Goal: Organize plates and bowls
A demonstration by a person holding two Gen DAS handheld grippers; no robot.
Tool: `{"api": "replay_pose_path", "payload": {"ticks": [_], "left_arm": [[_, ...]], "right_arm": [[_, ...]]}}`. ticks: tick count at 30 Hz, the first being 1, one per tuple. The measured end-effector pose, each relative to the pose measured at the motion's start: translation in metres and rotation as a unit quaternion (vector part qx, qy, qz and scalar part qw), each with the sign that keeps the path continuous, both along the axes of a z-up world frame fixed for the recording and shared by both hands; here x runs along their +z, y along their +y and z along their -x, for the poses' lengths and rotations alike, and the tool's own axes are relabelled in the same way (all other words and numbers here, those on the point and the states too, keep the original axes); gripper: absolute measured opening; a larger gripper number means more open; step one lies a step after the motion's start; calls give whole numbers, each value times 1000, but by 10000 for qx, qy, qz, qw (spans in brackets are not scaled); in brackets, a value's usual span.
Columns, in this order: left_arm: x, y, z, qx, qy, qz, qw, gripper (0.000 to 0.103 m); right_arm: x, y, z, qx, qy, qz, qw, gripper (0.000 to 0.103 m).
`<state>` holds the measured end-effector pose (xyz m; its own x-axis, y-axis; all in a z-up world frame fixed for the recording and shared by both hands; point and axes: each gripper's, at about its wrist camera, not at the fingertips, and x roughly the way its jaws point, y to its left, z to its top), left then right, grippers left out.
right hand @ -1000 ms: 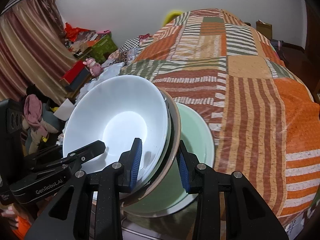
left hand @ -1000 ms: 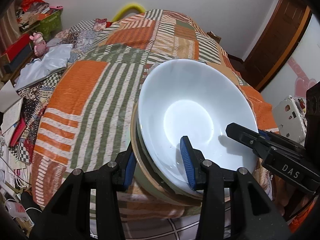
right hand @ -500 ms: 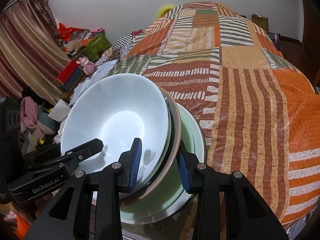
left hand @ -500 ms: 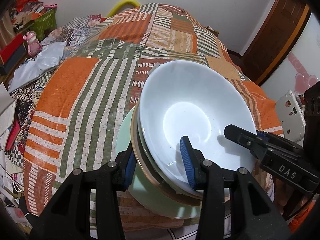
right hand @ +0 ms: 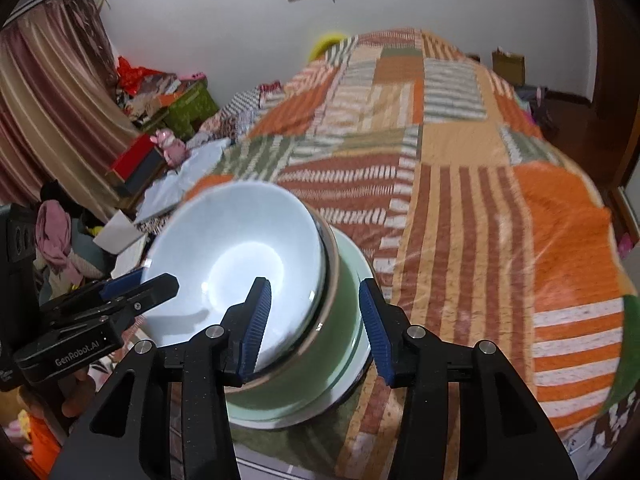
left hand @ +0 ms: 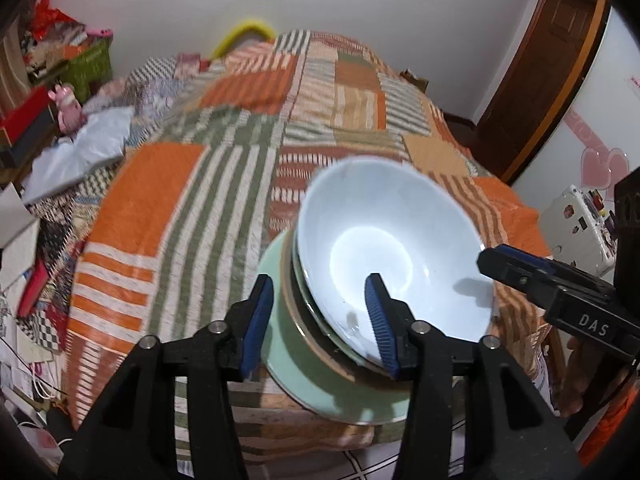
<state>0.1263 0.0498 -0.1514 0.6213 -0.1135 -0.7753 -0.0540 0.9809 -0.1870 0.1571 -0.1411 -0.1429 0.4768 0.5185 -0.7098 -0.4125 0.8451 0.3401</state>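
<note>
The left tool (left hand: 316, 320) and right tool (right hand: 314, 326) are both opening, each straddling one side of the rim of a stack but no longer pressing it. On top sits a white bowl (left hand: 384, 256), nested in a brown-rimmed green bowl (right hand: 320, 364) on a pale green plate (left hand: 292, 368), at the near edge of the bed's patchwork quilt (right hand: 480, 220). The bowls hide most of the plate; cluttered boxes (right hand: 138, 162) stand beside the bed.

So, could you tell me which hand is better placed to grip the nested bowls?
Right, marginally. The right gripper, its fingers opening, closely brackets the white bowl and the green bowl wall; the left gripper, also opening, has one finger out over the green plate.
</note>
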Motion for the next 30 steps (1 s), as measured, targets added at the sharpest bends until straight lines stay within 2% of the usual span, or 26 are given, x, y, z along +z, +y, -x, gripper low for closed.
{"api": "replay_pose_path", "payload": {"ticks": [6, 9, 12, 15, 17, 19, 22, 26, 30], "left_arm": [[46, 3, 28, 100, -665, -21, 9977, 49], [70, 0, 47, 123, -1091, -100, 9939, 49], [94, -4, 65, 129, -1515, -165, 9882, 51], [114, -9, 85, 144, -1935, -253, 9807, 57], [128, -13, 99, 174, -2249, -383, 9735, 68], [136, -17, 110, 182, -2482, -453, 9675, 74], [147, -22, 124, 189, -2744, -506, 9601, 87], [157, -25, 137, 225, -2992, -580, 9522, 97], [163, -25, 146, 282, -3156, -646, 9463, 101]], "right_arm": [[44, -1, 31, 129, -739, -41, 9972, 43], [66, -3, 47, 145, -1128, -149, 9934, 52], [86, -8, 64, 108, -1521, -275, 9879, 54], [103, -10, 79, 75, -1851, -316, 9822, 55], [111, -12, 88, 59, -2048, -330, 9782, 61], [118, -13, 97, 10, -2266, -329, 9734, 69], [124, -12, 107, -24, -2515, -294, 9674, 72], [128, -12, 112, -83, -2684, -321, 9627, 81], [134, -13, 118, -200, -2891, -315, 9566, 88]]}}
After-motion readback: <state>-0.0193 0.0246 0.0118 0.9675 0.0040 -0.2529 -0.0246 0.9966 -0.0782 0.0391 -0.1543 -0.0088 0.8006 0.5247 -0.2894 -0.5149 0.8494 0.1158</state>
